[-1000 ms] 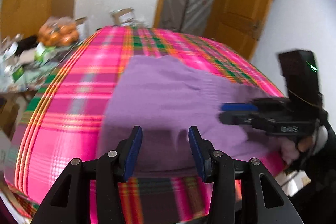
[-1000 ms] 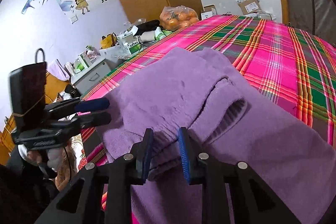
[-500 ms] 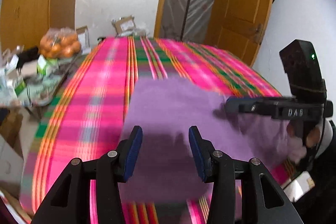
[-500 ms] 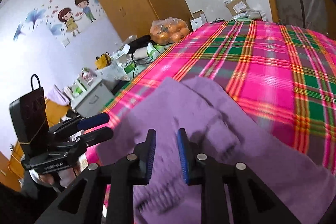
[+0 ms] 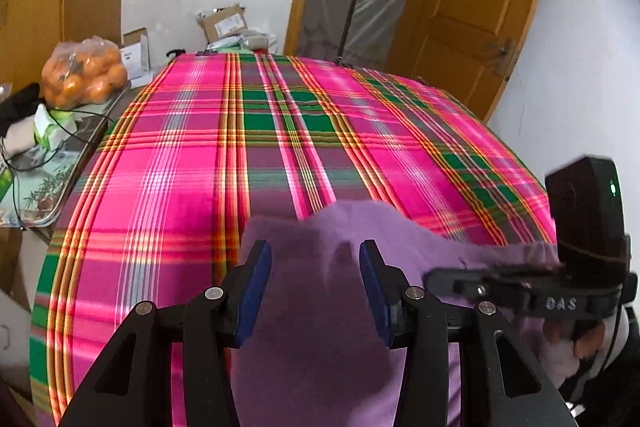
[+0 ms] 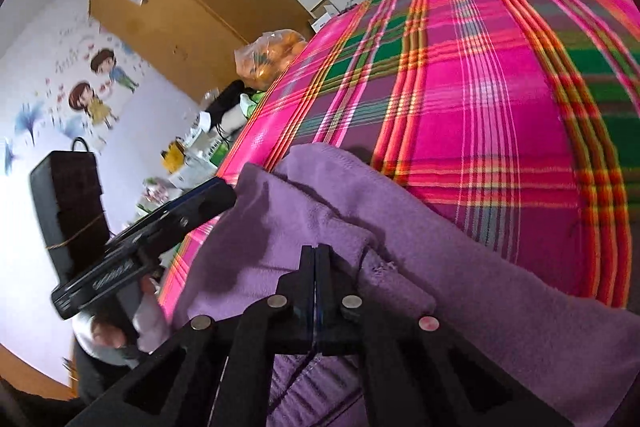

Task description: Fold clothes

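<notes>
A purple knit garment (image 5: 312,347) lies bunched at the near edge of the pink plaid bedspread (image 5: 280,131). Its far edge reaches about a third of the way up the bed. My left gripper (image 5: 315,289) hovers just above the garment, open, with nothing between its blue pads. My right gripper (image 6: 316,253) is shut on a fold of the purple garment (image 6: 460,287), jaws pressed together. In the left wrist view the right gripper (image 5: 430,277) comes in from the right, level with the fabric. The left gripper (image 6: 224,195) shows at the left of the right wrist view.
The plaid bedspread (image 6: 480,87) is bare beyond the garment. A bag of oranges (image 5: 84,71) and clutter sit on a side table to the left. Cardboard boxes (image 5: 224,23) stand behind the bed, a wooden door (image 5: 472,19) at the back right. A person's hand (image 5: 576,343) holds the right gripper.
The garment has been dragged toward the near edge, baring much more of the bedspread. My right gripper has gone from slightly open to shut on the fabric. The left gripper stays open.
</notes>
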{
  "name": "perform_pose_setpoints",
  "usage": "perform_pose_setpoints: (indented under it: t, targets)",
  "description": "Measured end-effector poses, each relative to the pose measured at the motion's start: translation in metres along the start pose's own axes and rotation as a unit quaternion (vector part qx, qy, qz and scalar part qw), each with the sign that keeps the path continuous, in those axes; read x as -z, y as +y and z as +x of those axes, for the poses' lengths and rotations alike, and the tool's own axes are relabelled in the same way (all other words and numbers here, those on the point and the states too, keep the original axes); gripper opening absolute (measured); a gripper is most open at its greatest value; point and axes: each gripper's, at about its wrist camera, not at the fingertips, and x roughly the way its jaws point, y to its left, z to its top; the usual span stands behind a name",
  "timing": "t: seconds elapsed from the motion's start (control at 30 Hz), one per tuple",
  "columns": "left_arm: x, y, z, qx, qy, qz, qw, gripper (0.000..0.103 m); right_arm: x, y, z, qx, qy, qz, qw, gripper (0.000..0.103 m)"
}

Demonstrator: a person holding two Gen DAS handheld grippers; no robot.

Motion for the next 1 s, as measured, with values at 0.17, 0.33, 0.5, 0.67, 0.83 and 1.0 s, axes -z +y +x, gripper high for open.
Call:
perform_pose_setpoints:
  t: [0.17, 0.33, 0.5, 0.67, 0.83, 1.0]
  targets:
    - [-0.015, 0.009, 0.028, 0.010, 0.030, -0.006, 0.9995, 0.048, 0.000, -0.009, -0.001, -0.013, -0.004, 0.017, 1.000, 0.000]
    - [0.000, -0.002, 0.018, -0.014, 0.022, 0.015, 0.9995, 0.049, 0.002, -0.006, 0.000, -0.006, -0.006, 0.008, 1.000, 0.000]
    - [0.036, -0.012, -0.006, -0.031, 0.004, 0.005, 0.9995, 0.048, 0.002, -0.002, 0.003, 0.001, -0.006, -0.001, 1.000, 0.000]
    - [0.075, -0.019, -0.039, -0.035, -0.033, -0.017, 0.9987, 0.049, 0.004, 0.003, 0.001, 0.012, -0.009, -0.014, 1.000, 0.000]
    - [0.099, -0.020, -0.069, -0.044, -0.048, -0.035, 0.9973, 0.049, 0.015, 0.020, -0.012, 0.028, -0.018, -0.043, 0.999, 0.003]
    - [0.122, -0.017, -0.092, -0.056, -0.061, -0.036, 0.9959, 0.049, 0.052, 0.053, -0.034, 0.012, -0.023, -0.115, 0.993, 0.004]
